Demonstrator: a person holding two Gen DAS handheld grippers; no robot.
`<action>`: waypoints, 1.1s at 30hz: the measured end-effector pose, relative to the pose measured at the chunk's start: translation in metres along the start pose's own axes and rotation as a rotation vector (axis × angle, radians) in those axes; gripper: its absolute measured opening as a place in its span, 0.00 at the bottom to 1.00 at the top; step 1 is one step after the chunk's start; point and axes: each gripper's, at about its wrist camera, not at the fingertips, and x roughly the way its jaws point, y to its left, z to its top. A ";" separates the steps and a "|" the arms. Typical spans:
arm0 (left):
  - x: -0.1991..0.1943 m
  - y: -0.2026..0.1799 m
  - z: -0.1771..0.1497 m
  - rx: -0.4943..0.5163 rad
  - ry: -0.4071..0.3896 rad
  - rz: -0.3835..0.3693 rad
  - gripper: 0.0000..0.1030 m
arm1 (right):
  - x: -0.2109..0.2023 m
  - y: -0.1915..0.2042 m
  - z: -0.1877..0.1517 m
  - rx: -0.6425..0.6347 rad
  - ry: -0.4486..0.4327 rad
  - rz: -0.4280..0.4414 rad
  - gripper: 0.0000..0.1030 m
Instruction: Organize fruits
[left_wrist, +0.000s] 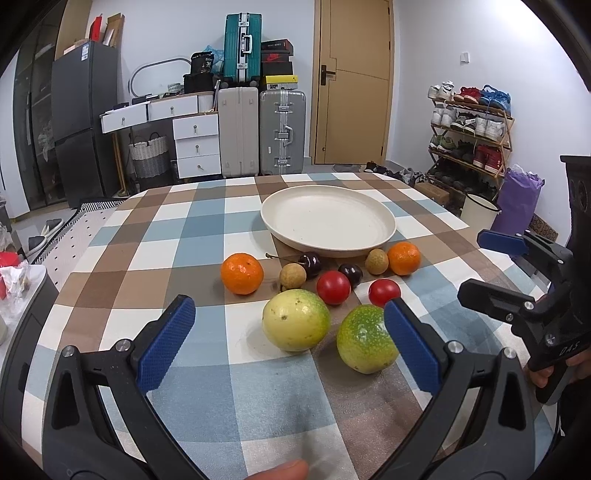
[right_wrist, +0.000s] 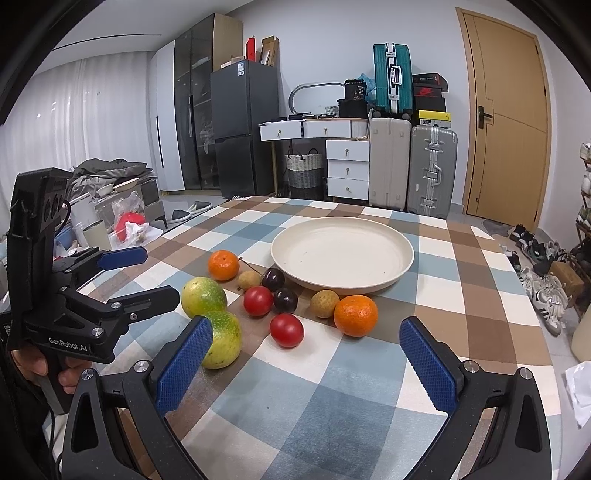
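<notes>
Ten fruits (left_wrist: 295, 319) lie loose on the counter (left_wrist: 207, 387) beside the bare plate (left_wrist: 384, 236), none sorted; left claw (left_wrist: 289, 341) and right claw (right_wrist: 306, 363) both agape, holding nothing.

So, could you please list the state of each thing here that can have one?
Left tool: open, holding nothing.
Right tool: open, holding nothing.
Round cream plate: upright on the table, bare.
Two green-yellow round fruits: on the checked tablecloth, outside the plate.
Two small orange mandarins: on the cloth, unpeeled.
Tan wooden door: closed.
White drawer: pulled open.
</notes>
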 end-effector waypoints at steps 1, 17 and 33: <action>0.000 0.000 0.000 0.000 0.000 -0.001 0.99 | 0.000 0.000 0.000 0.001 0.001 0.000 1.00; -0.002 -0.003 0.000 -0.002 0.003 -0.001 0.99 | 0.003 -0.003 0.000 0.016 0.013 0.008 1.00; -0.002 -0.002 0.000 -0.004 0.006 -0.003 0.99 | 0.004 -0.002 0.000 0.008 0.024 0.010 1.00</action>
